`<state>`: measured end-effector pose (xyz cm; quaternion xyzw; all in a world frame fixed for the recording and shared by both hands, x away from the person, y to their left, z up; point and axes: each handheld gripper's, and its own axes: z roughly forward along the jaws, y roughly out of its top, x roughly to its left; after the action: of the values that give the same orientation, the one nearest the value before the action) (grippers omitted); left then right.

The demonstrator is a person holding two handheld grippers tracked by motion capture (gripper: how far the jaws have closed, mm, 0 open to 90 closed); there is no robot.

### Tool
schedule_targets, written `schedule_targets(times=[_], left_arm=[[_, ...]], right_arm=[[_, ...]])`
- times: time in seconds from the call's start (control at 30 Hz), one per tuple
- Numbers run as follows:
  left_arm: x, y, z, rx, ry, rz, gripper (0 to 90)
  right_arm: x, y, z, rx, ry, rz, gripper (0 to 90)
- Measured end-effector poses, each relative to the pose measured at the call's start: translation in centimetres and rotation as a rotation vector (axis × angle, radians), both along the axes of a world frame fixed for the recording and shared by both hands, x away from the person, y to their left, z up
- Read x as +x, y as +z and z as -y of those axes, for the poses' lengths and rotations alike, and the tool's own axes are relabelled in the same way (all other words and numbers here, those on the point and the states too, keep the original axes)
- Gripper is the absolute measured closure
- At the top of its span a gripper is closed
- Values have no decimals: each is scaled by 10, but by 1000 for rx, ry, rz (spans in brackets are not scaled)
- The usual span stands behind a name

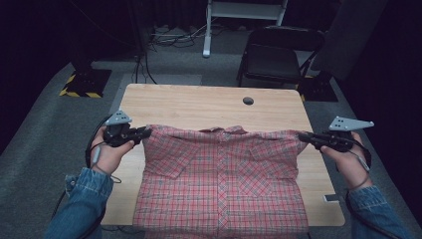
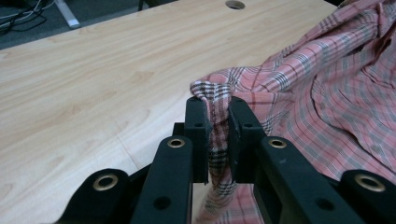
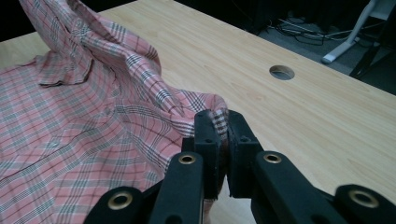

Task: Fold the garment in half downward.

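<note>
Gripping the plaid shirt (image 1: pixel 221 179) at each shoulder (fabric pinched tight), left tongs (image 1: pixel 145 132) and right tongs (image 1: pixel 302 136).

Dim lab or studio, wooden table (image 1: pixel 209 102), folding chair (image 1: pixel 274 56), floor cables (image 1: pixel 171 36)

shirt (image 1: pixel 221 184) hem cut off at bottom edge, sleeves hidden

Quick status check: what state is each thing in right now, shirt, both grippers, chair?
Shirt: buttoned, front up, stretched between both grippers, hem over the table's near edge.
Left gripper: shut on shirt's shoulder.
Right gripper: shut on the other shoulder.
Chair: unfolded, behind the table.
</note>
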<state>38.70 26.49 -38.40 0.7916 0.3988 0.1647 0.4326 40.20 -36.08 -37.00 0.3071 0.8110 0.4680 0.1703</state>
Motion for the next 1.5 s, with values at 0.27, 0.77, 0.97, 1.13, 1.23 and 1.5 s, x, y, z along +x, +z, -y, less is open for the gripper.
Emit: schedule_targets(times=[0.27,0.77,0.97,1.13,1.23,1.5], left_arm=[[-66,-21,-6,-7,-79,-64,801],[-92,-69,15,24,-168,-167,413],[-79,-90,45,139,-190,-173,363],[-74,-107,59,245,-186,-180,359],[-72,-107,61,236,-168,-185,361],[-63,-110,64,230,-135,-162,379]], right_arm=[[-60,-11,8,34,72,-8,852],[-95,-66,-19,-91,165,-166,452],[-92,-99,-43,-198,149,-176,427],[-92,-122,-44,-297,80,-192,368],[-89,-126,-40,-258,63,-200,366],[-71,-129,-34,-228,29,-188,367]])
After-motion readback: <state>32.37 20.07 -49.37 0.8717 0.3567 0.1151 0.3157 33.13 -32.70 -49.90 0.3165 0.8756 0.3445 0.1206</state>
